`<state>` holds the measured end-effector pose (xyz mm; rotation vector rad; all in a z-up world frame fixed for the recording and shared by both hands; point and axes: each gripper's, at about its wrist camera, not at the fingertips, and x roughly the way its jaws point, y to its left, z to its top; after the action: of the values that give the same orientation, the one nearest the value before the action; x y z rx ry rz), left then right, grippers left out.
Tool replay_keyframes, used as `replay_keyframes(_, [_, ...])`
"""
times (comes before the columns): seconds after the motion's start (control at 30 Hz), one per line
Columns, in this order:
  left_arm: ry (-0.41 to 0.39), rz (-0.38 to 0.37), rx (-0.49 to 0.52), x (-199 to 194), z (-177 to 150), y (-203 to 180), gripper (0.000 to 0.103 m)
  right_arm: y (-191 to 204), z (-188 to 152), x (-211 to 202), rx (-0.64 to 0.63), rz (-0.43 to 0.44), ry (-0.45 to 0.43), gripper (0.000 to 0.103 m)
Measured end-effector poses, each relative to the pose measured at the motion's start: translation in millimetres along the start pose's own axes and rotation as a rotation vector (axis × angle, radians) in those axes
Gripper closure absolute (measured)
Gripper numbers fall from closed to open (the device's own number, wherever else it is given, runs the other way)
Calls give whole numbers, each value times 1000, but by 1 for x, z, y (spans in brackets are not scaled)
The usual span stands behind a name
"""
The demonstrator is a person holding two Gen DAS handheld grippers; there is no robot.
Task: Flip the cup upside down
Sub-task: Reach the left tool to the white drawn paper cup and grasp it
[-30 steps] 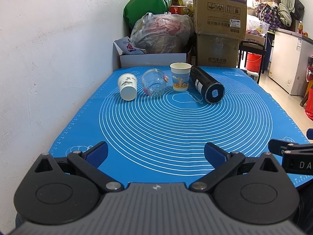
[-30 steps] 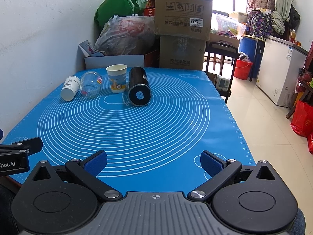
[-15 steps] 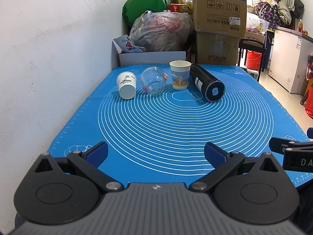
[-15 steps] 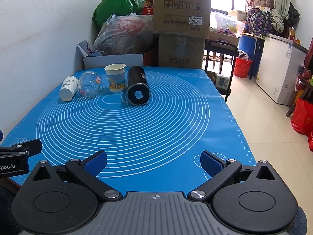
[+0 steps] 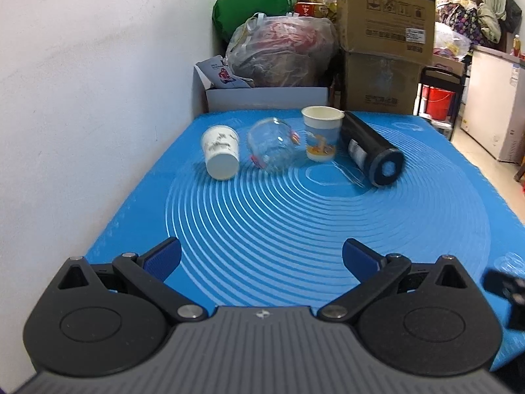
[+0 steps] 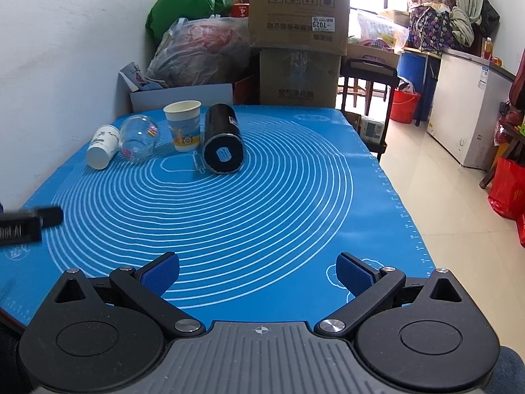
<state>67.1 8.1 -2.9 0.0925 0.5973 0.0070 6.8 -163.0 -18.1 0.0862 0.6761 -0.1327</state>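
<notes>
Several cups sit at the far end of the blue mat (image 5: 295,223). A white paper cup (image 5: 220,156) lies on its side, base toward me. A clear glass cup (image 5: 272,147) lies on its side beside it. A printed paper cup (image 5: 321,136) stands upright, mouth up. A black tumbler (image 5: 374,151) lies on its side. They also show in the right wrist view: white cup (image 6: 102,146), glass cup (image 6: 139,138), printed cup (image 6: 183,124), tumbler (image 6: 223,139). My left gripper (image 5: 261,259) is open and empty, well short of the cups. My right gripper (image 6: 259,271) is open and empty near the mat's front edge.
A white wall (image 5: 82,82) runs along the left. Cardboard boxes (image 5: 384,32), plastic bags (image 5: 279,52) and a white box (image 5: 265,98) pile up behind the table. The table's right edge drops to a tiled floor (image 6: 459,203) with a white freezer (image 6: 466,108).
My left gripper has moved forward and a little left toward the cups, with motion blur. My right gripper has barely moved. Both stay open.
</notes>
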Motion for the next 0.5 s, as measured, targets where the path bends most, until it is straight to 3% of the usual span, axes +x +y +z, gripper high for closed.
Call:
replay_keyframes(0.37, [50, 145, -38, 124, 73, 37, 0, -11, 6, 44, 33, -30, 56, 0])
replay_keyframes(0.5, [81, 136, -77, 162, 93, 51, 0, -17, 7, 58, 53, -38, 79, 0])
